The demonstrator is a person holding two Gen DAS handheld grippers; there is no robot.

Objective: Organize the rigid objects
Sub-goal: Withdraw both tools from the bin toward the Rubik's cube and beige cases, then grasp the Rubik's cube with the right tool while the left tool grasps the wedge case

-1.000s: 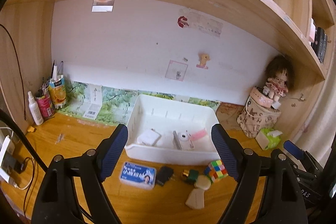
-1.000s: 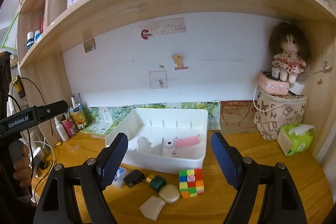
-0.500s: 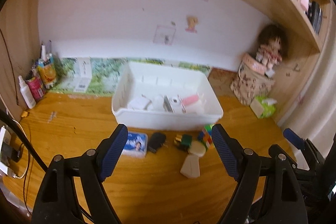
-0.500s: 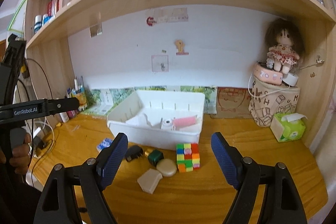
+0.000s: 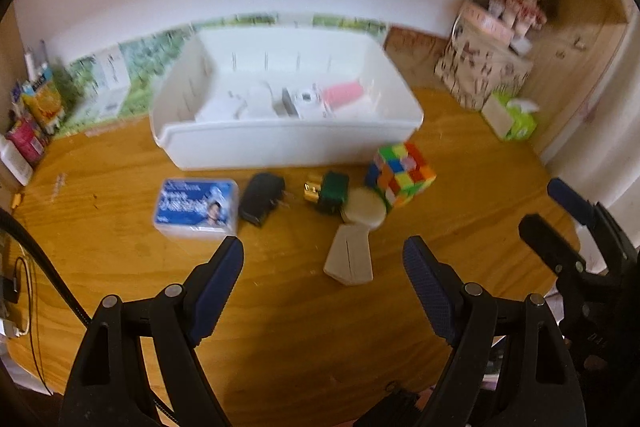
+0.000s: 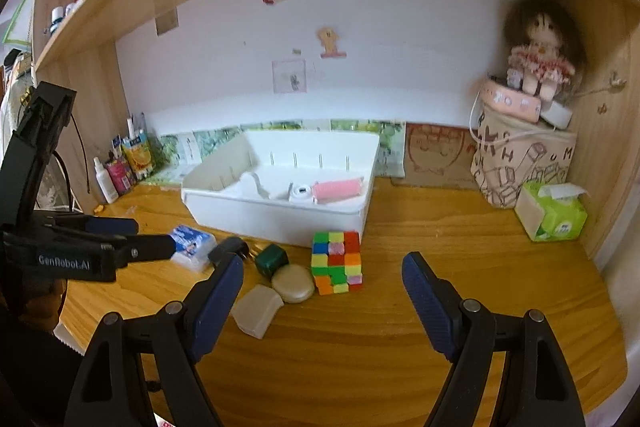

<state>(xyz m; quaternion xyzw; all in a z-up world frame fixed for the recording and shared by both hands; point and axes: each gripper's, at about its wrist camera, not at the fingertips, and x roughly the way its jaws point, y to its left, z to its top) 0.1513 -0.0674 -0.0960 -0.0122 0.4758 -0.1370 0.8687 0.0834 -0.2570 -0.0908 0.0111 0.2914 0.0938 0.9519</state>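
A white bin (image 5: 288, 143) (image 6: 280, 215) stands on the wooden desk with a pink roll (image 6: 338, 189) and white items inside. In front of it lie a blue-labelled box (image 5: 196, 207) (image 6: 190, 243), a black plug (image 5: 262, 199) (image 6: 228, 251), a green block (image 5: 332, 191) (image 6: 272, 259), a round beige case (image 5: 364, 211) (image 6: 294, 283), a beige wedge (image 5: 348, 259) (image 6: 258, 309) and a colour cube (image 5: 402, 173) (image 6: 336, 263). My left gripper (image 5: 322, 267) is open above the desk, just short of the wedge. My right gripper (image 6: 322, 285) is open, nothing held, near the cube.
Bottles and cartons (image 6: 120, 167) stand at the back left. A printed bag with a doll (image 6: 536, 59) on top and a green tissue box (image 6: 554, 213) fill the back right corner. A shelf overhangs the desk. Cables (image 5: 16, 291) hang at the left edge.
Both grippers sank toward the desk and tilted downward. The left view now looks down on the row of loose objects, which appear closer. Neither jaw opening changed.
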